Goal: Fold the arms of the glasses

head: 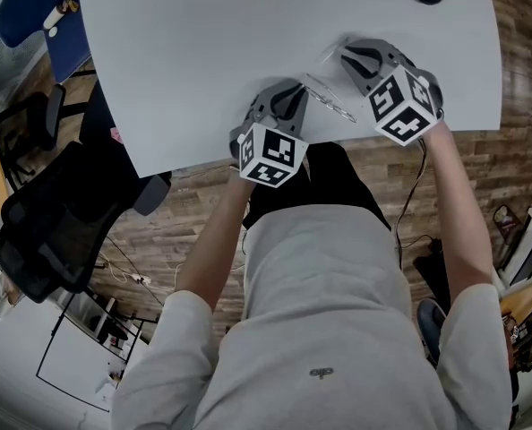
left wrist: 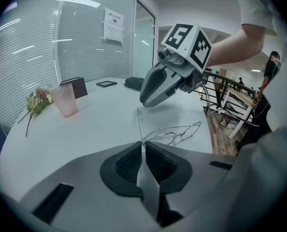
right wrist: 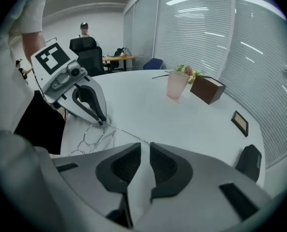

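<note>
The left gripper (left wrist: 143, 146) has its fingers nearly together, pinching one corner of the thin silver wire-framed glasses (left wrist: 182, 132). The lenses lie just ahead of those fingers, low over the white round counter (head: 248, 34). From the pinched corner one slim metal arm (right wrist: 124, 132) stretches away to the right gripper (right wrist: 146, 146). Its far end runs into the narrow gap between that gripper's fingers, which look closed on it. The two sets of fingers point towards each other, with the glasses between them.
</note>
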Available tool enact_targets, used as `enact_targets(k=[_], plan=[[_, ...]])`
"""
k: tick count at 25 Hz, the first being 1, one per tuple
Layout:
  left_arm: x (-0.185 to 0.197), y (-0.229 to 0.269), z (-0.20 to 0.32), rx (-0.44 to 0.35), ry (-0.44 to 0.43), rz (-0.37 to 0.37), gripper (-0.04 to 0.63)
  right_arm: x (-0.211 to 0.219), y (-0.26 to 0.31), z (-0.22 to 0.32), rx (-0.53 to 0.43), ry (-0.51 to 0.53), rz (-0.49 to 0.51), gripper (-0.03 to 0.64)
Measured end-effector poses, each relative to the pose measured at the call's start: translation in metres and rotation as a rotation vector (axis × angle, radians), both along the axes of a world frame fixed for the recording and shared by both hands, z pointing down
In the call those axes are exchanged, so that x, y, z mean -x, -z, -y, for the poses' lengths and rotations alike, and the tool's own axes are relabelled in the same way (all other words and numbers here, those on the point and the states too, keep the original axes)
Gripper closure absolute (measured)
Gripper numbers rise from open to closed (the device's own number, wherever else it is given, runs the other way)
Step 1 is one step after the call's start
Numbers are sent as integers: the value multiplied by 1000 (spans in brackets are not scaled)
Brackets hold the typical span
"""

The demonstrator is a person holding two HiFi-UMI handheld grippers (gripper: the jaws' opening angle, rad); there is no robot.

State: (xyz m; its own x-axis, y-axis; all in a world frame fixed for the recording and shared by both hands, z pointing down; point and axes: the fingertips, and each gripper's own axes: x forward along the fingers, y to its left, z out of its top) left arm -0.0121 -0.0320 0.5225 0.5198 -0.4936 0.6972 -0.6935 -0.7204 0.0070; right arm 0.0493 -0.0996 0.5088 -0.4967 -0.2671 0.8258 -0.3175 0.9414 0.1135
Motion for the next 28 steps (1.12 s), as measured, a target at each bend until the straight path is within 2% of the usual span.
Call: enact_targets(k=[11,20,28], plan=[[1,0,-1,3,-11,-2,557,5,-11,8,-159,164,-159,550],[0,1,-1,0,-4,-9,557,9,-17,5,-167,258,-205,552],[0,1,0,-1,-4,-10,557,11,-20,6,-177,289,-229,569]])
